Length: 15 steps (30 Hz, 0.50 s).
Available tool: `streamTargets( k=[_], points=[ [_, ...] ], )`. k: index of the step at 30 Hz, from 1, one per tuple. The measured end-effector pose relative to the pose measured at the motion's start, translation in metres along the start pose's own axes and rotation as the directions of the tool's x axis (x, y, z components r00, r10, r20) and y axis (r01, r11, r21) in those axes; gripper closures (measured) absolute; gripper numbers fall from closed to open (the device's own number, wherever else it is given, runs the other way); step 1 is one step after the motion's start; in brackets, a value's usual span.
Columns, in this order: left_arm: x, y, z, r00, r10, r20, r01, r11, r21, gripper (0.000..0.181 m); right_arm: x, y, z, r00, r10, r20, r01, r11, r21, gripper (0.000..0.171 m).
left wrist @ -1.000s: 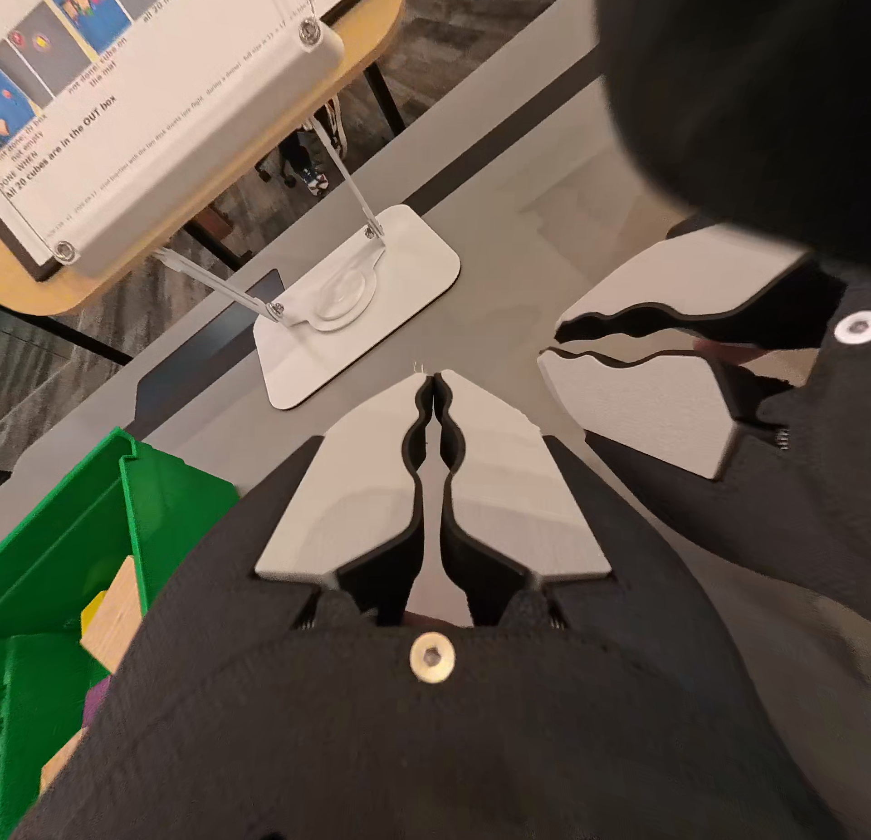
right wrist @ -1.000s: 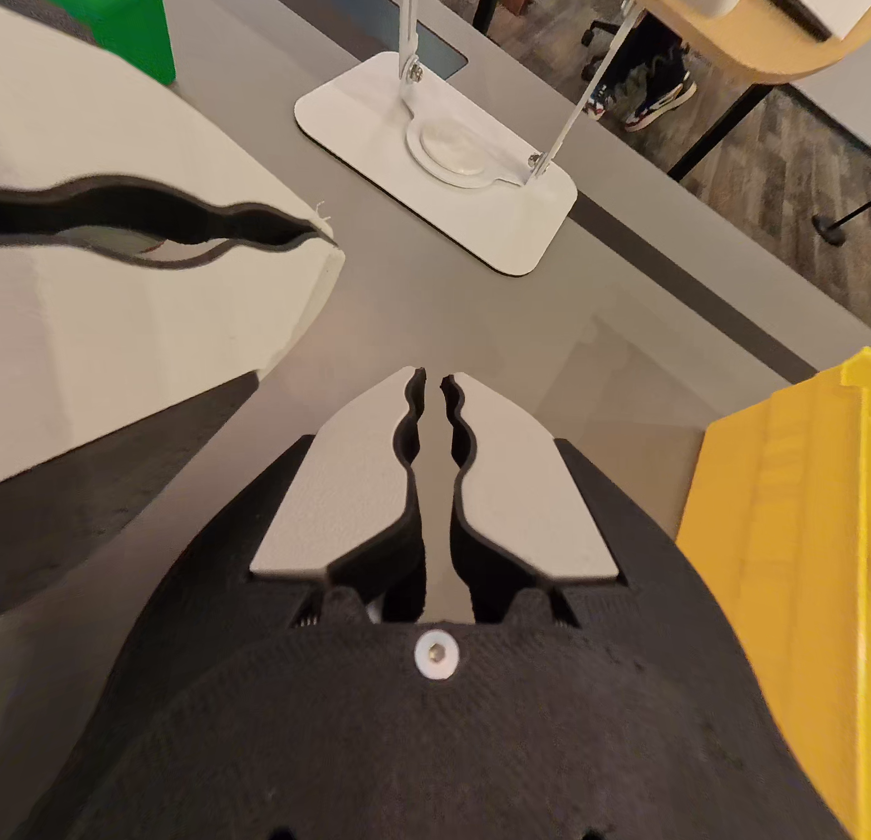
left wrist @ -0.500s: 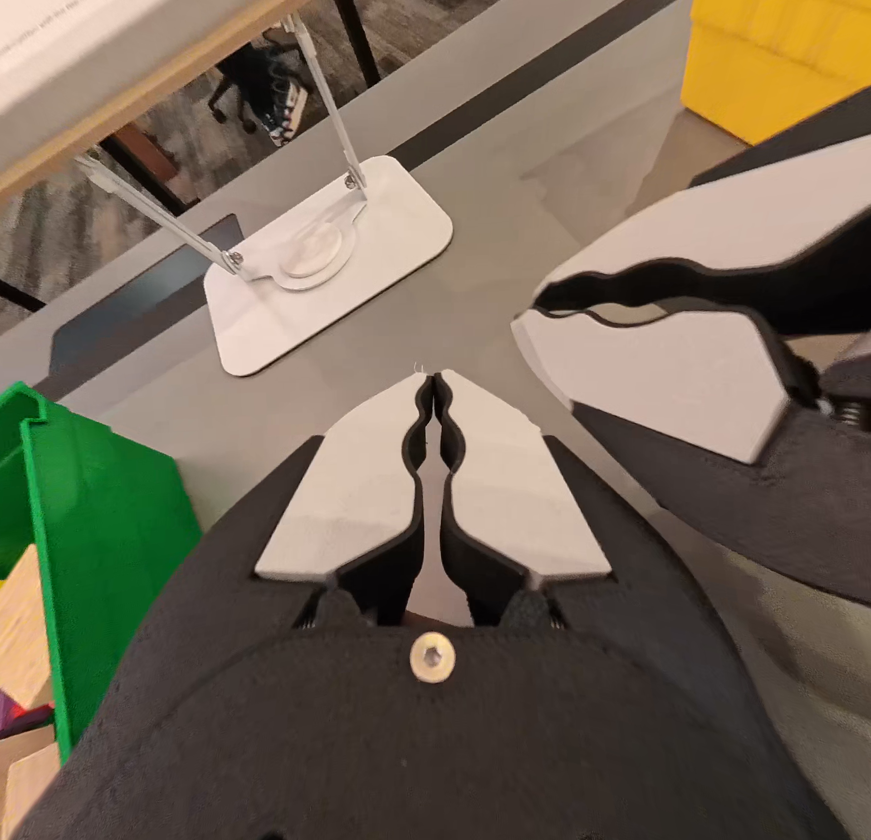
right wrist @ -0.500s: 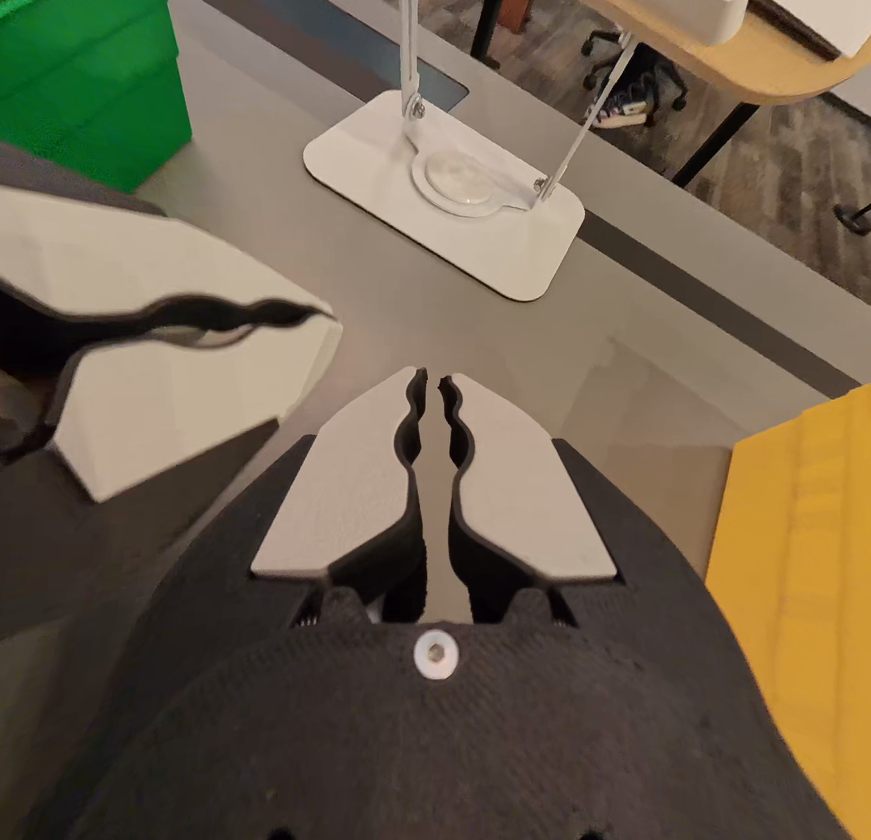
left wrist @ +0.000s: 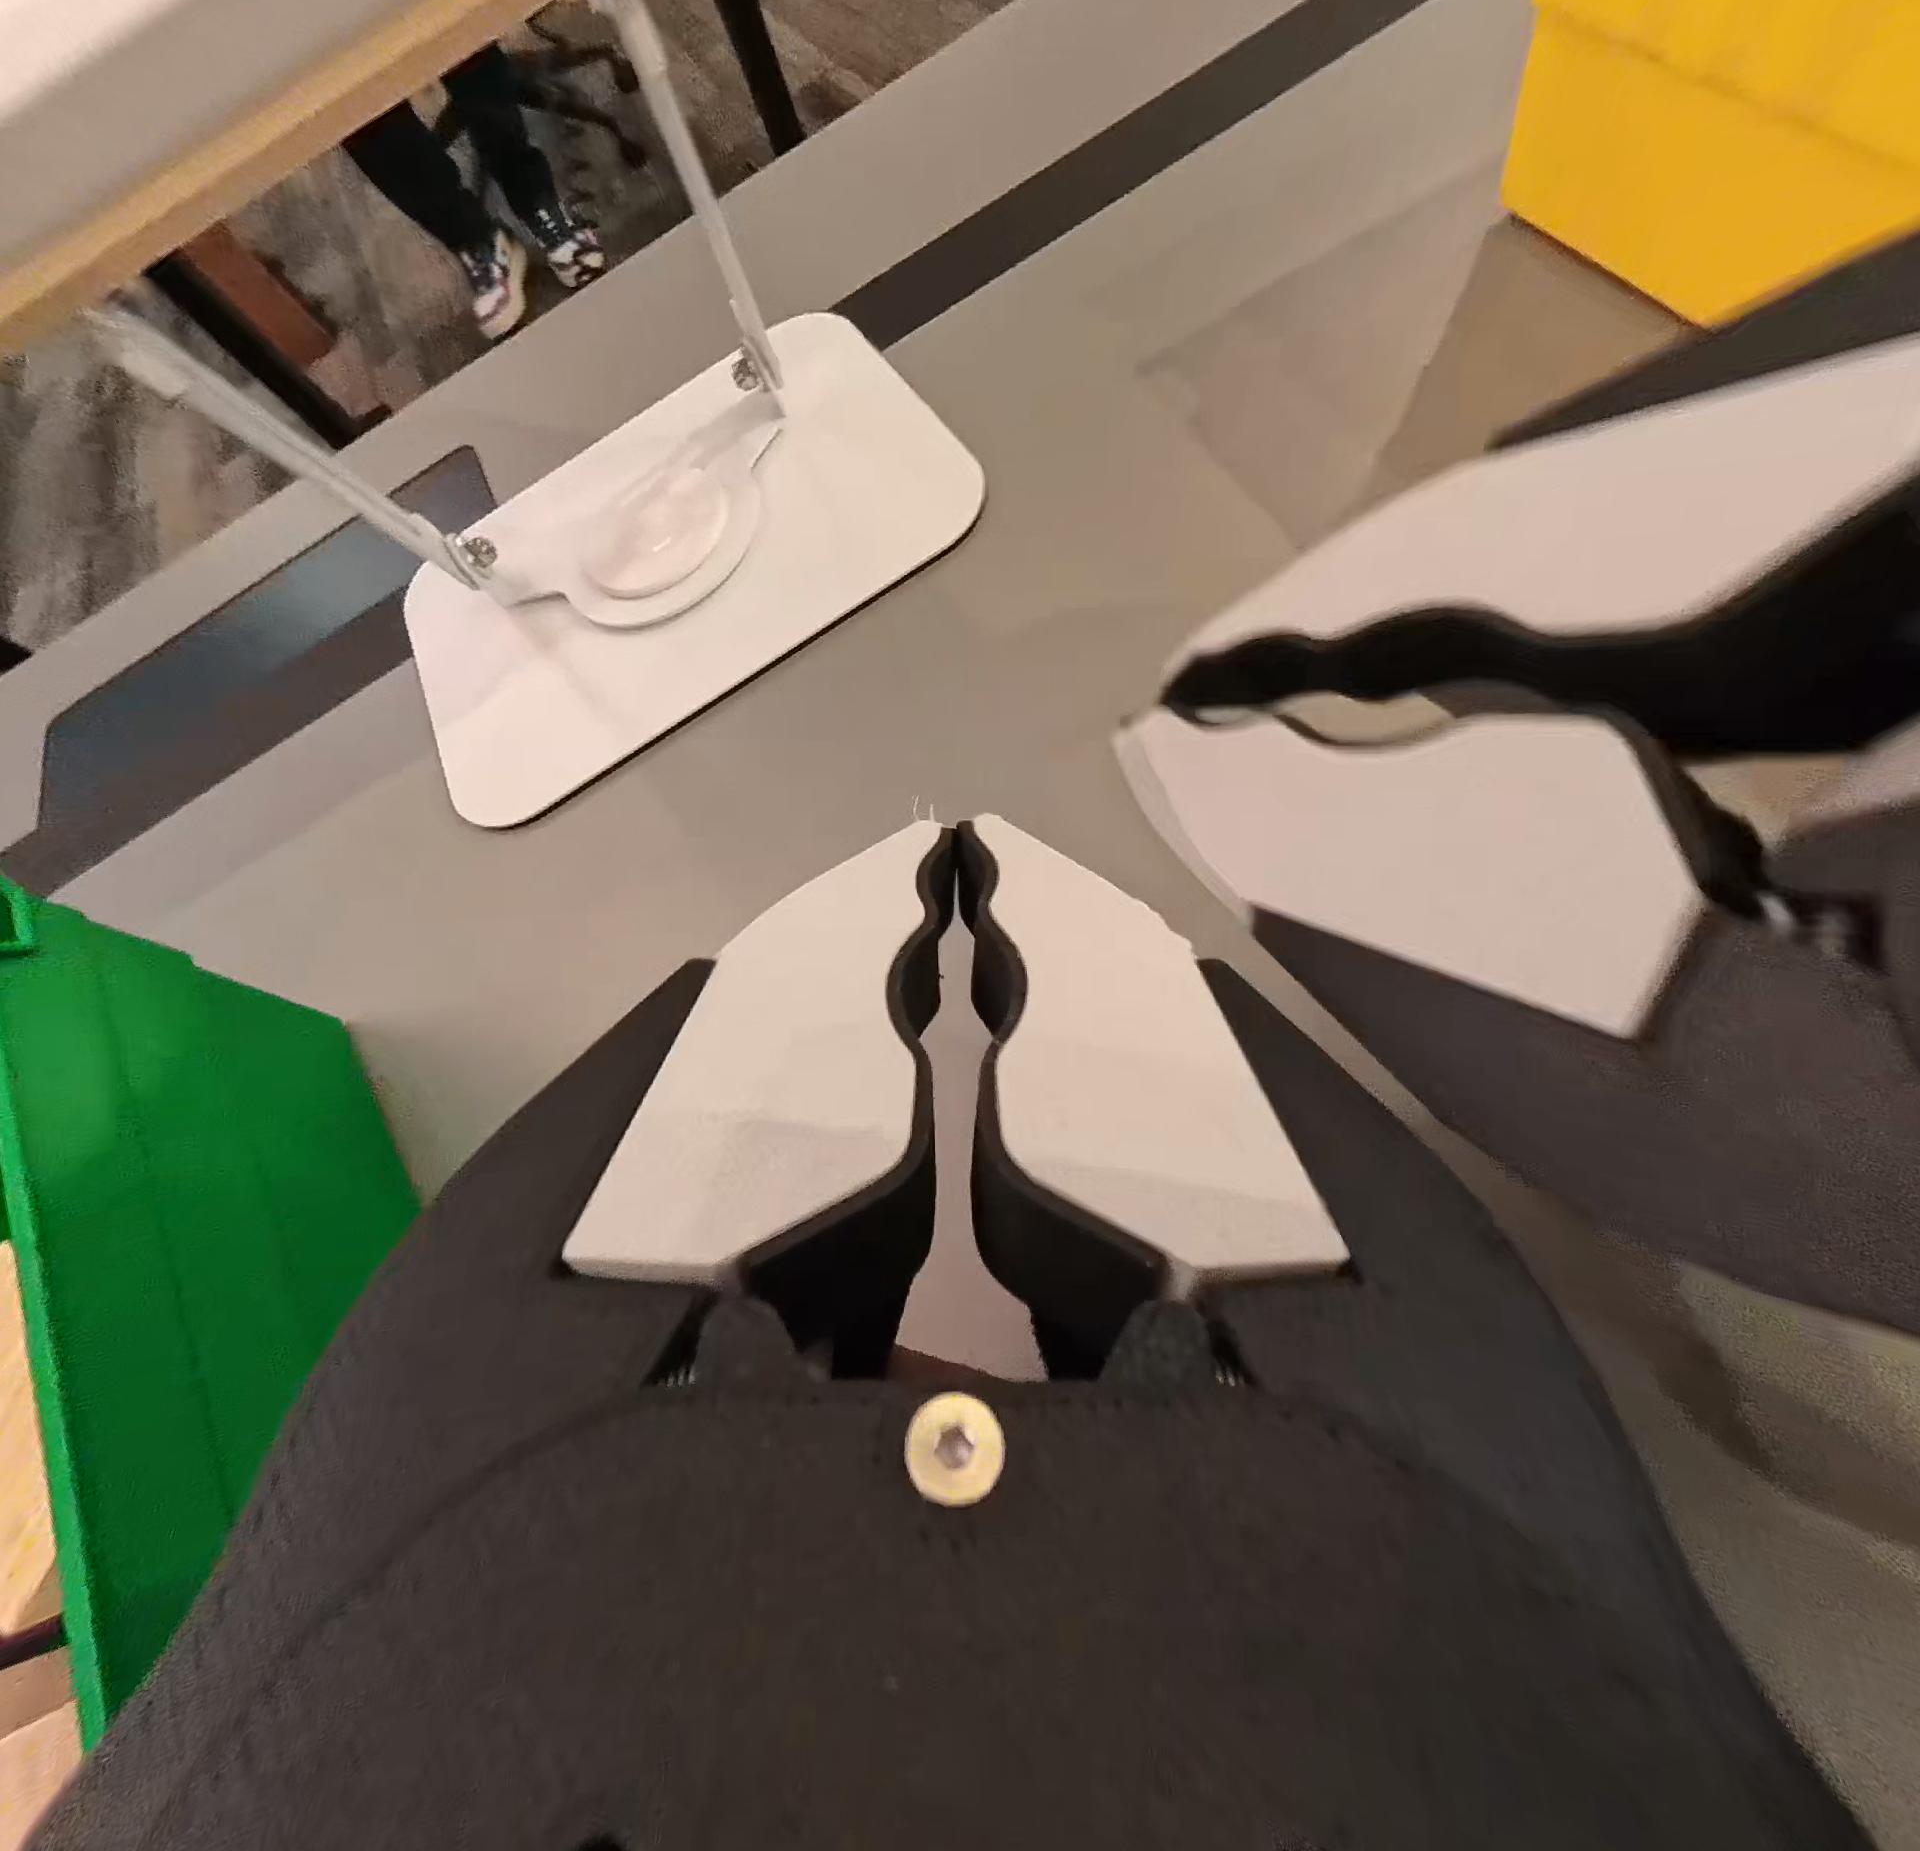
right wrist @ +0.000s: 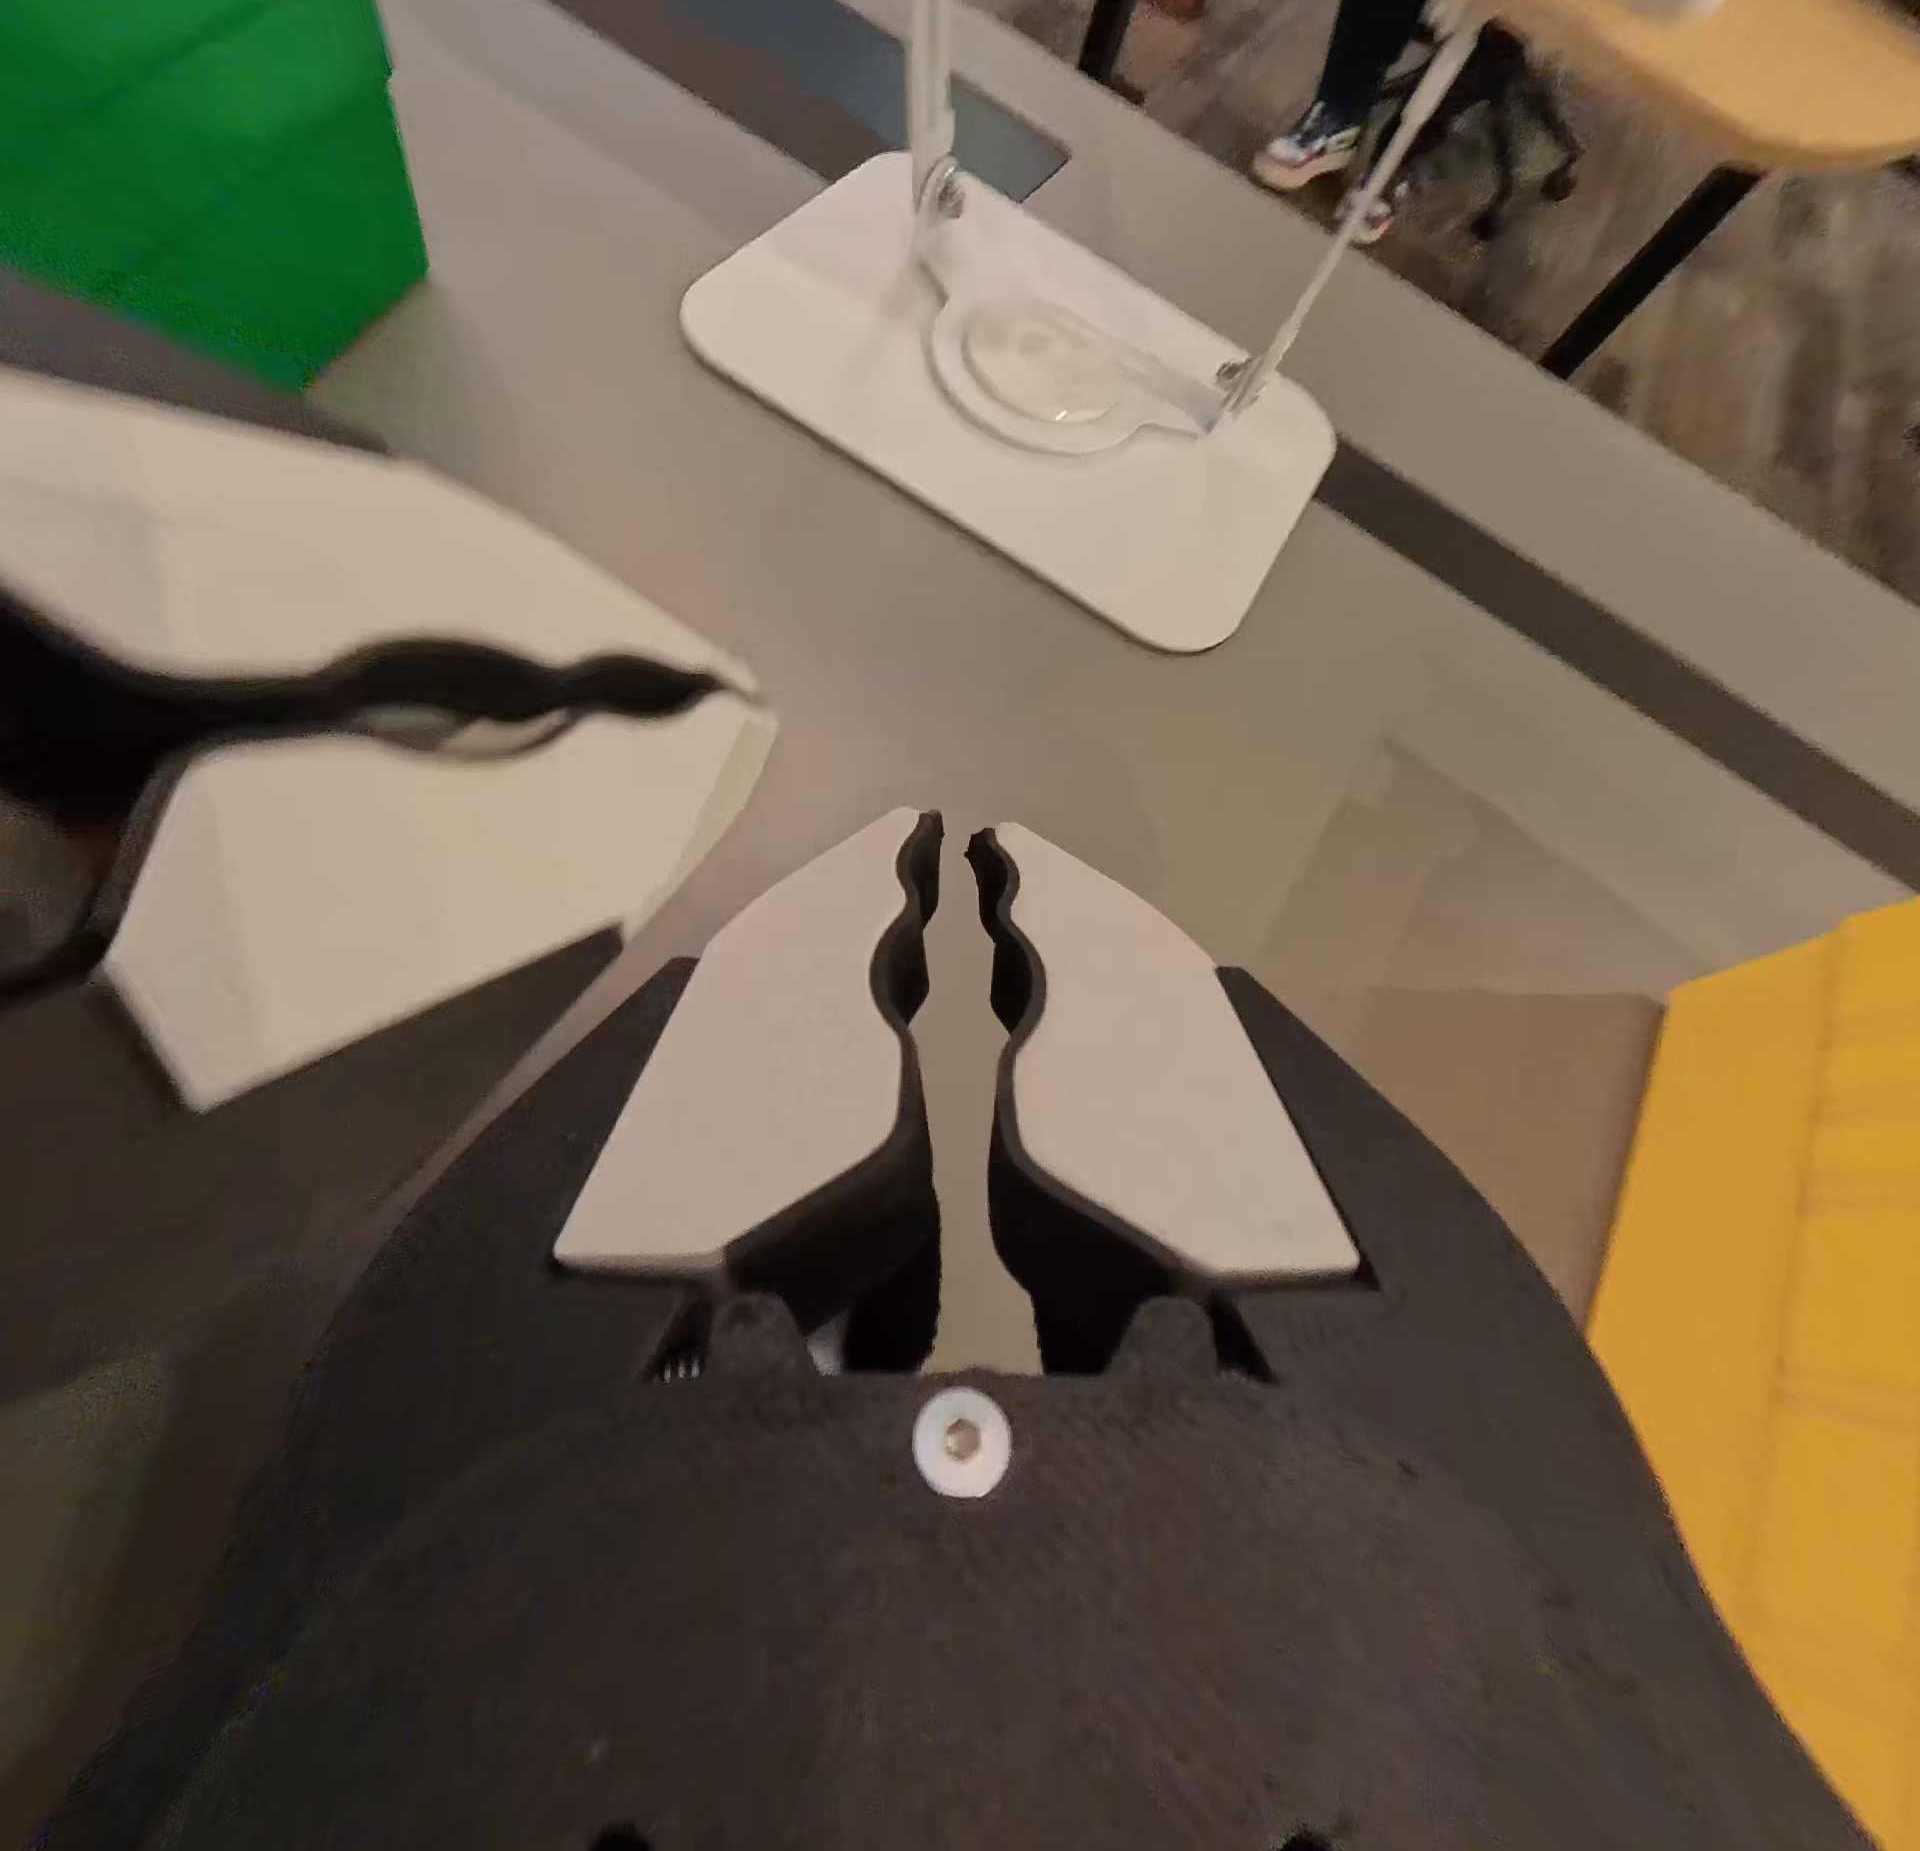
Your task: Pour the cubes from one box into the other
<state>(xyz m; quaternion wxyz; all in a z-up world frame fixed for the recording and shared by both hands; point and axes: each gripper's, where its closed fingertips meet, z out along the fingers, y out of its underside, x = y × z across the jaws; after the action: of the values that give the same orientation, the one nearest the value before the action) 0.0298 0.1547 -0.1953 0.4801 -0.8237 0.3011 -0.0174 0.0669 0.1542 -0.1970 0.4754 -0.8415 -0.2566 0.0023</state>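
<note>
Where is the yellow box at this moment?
The yellow box stands on the grey table at the right edge of the right wrist view, beside the right tool; in the left view it is top right.

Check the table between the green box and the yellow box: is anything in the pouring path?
Only the white stand base sits on the grey table, farther back. The green box is left, the yellow box right; both shut grippers, left gripper and right gripper, hover between them.

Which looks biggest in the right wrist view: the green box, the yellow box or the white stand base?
1. yellow box, though nearness to the camera and the frame edge inflate it
2. green box, also cut off by the frame edge
3. white stand base, the only one seen whole
</note>
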Motion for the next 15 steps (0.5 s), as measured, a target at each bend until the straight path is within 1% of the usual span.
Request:
streamTargets(
  k=[1,3,5,6,7,9,10,12,14,15],
  points=[
    [0.003,-0.002,-0.001,1.0,0.0,-0.007,0.0,1.0,0.009,0.181,0.004,-0.003,-0.001,1.0,-0.008,-0.024,0.009,1.0,0.012,0.169],
    [-0.001,-0.002,-0.002,1.0,0.003,0.006,-0.004,1.0,0.021,0.181,0.002,0.0,-0.002,0.999,-0.043,-0.024,0.043,0.999,0.0,0.169],
    [-0.011,-0.001,-0.003,0.999,-0.042,0.0,0.042,0.999,0.006,0.181,-0.001,0.005,-0.001,0.99,-0.133,-0.044,0.133,0.991,-0.004,0.169],
    [-0.017,-0.008,-0.008,0.999,-0.04,0.015,0.039,0.999,0.03,0.175,-0.006,0.005,-0.001,0.995,-0.098,-0.008,0.098,0.995,0.011,0.165],
    [-0.024,-0.015,-0.014,0.999,-0.023,0.045,0.02,0.998,0.056,0.166,-0.008,0.002,-0.002,0.998,-0.046,0.03,0.046,0.999,0.027,0.161],
    [-0.036,-0.029,-0.028,0.998,-0.021,0.063,0.016,0.996,0.084,0.141,-0.006,-0.007,-0.004,0.999,-0.033,0.038,0.03,0.997,0.071,0.153],
    [-0.044,-0.036,-0.037,0.997,-0.033,0.071,0.025,0.994,0.109,0.133,-0.008,-0.012,-0.006,0.998,-0.037,0.051,0.033,0.995,0.09,0.15],
    [-0.073,-0.051,-0.059,0.991,-0.038,0.13,0.017,0.987,0.158,0.119,-0.01,-0.019,-0.009,0.996,-0.048,0.069,0.041,0.994,0.106,0.14],
    [-0.116,-0.062,-0.083,0.977,-0.035,0.209,-0.004,0.983,0.184,0.107,-0.004,-0.03,-0.016,0.996,-0.055,0.07,0.045,0.99,0.132,0.135],
    [-0.138,-0.063,-0.094,0.974,-0.06,0.218,0.021,0.984,0.178,0.102,0.0,-0.034,-0.02,0.996,-0.054,0.075,0.043,0.99,0.138,0.131]
  ],
)
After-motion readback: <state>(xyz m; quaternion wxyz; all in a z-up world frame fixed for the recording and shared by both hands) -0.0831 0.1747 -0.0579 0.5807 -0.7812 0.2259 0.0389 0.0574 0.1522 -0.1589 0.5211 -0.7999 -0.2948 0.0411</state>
